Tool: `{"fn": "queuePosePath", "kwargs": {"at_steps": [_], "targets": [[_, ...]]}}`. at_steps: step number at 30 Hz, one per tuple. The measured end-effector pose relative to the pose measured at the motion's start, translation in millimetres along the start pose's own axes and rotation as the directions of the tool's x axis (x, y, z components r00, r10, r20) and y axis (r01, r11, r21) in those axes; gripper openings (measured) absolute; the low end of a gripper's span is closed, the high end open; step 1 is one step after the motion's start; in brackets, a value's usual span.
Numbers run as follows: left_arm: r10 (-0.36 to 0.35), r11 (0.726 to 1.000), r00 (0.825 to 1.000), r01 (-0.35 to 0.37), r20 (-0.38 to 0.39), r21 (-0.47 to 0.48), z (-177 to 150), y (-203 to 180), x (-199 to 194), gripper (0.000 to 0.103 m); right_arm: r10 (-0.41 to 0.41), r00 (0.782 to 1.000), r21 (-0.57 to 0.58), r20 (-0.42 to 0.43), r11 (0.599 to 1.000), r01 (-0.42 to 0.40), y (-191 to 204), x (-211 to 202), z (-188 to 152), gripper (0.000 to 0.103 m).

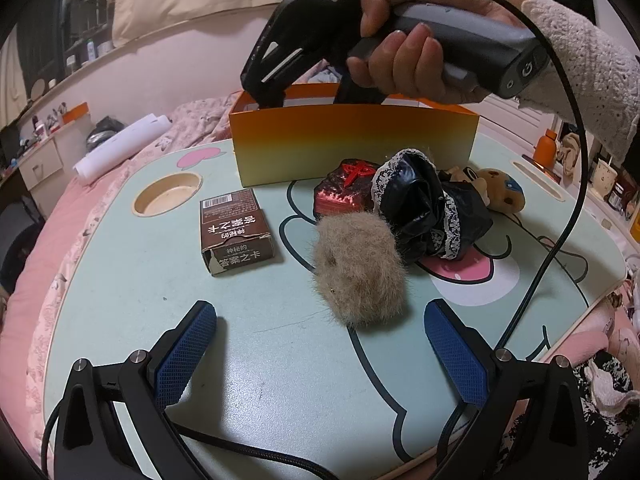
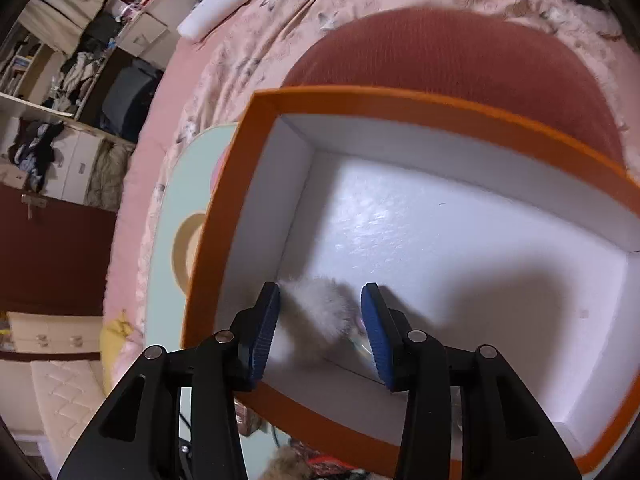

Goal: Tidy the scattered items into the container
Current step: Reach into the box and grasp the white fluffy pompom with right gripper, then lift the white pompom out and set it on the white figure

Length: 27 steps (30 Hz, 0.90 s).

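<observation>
An orange box (image 1: 356, 140) with a white inside stands at the far side of the mint lap table (image 1: 280, 380). In front of it lie a brown card packet (image 1: 236, 232), a tan fur ball (image 1: 360, 272), a red packet (image 1: 344, 192), a black lace-trimmed cloth (image 1: 432, 208) and a small plush bear (image 1: 500, 192). My left gripper (image 1: 320, 308) is open, low over the table, with the fur ball just beyond its fingers. A hand (image 1: 404, 60) holds my right gripper (image 2: 320, 296) tilted down inside the orange box (image 2: 224, 220), shut on a white fluffy item (image 2: 320, 308).
The table has a round cup recess (image 1: 168, 198) at the left. A black cable (image 1: 560, 220) hangs across its right side. A white paper roll (image 1: 120, 146) lies on the pink bed around the table. A dark red cushion (image 2: 452, 52) sits behind the box.
</observation>
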<state>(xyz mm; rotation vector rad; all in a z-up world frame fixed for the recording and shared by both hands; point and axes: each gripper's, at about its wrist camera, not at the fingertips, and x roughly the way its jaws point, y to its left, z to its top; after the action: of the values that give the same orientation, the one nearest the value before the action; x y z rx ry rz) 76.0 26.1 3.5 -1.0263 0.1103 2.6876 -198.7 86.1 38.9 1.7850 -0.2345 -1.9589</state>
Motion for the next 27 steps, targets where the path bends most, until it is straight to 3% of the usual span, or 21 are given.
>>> {"fn": "queuePosePath", "kwargs": {"at_steps": [2,5,9,14,18,24,27], "targets": [[0.0,1.0,1.0,0.0,0.0,0.001,0.4,0.0,0.1,0.103,-0.003,1.0,-0.022,0.008,1.0,0.003,2.0,1.2,0.1,0.044],[0.0,1.0,1.0,0.0,0.0,0.0,0.3,0.1,0.0,0.103,0.051,0.999,-0.034,0.019,0.998,-0.051,1.5,0.5,1.3,0.024],[-0.001,1.0,1.0,0.001,0.002,0.002,1.1,0.1,0.5,0.103,0.024,0.998,-0.043,0.063,0.999,-0.022,1.8,-8.3,0.1,0.001],[-0.001,1.0,1.0,0.001,0.001,0.002,0.8,0.2,0.2,0.103,0.048,0.986,-0.038,0.16,0.998,-0.042,-5.2,-38.3,-3.8,0.001],[-0.001,1.0,1.0,0.001,0.002,0.002,0.9,0.2,0.2,0.103,0.078,0.962,-0.042,0.261,0.997,-0.069,-8.8,-75.7,-16.0,0.001],[-0.002,1.0,1.0,0.002,0.002,0.002,0.7,0.2,0.0,0.103,0.203,0.896,-0.124,0.395,0.978,-0.167,-12.0,-132.8,-82.5,0.001],[0.0,1.0,1.0,0.0,0.001,0.004,1.6,0.0,0.4,0.103,0.206,0.883,-0.136,0.422,0.977,-0.163,-20.1,-137.8,-116.5,0.001]]}}
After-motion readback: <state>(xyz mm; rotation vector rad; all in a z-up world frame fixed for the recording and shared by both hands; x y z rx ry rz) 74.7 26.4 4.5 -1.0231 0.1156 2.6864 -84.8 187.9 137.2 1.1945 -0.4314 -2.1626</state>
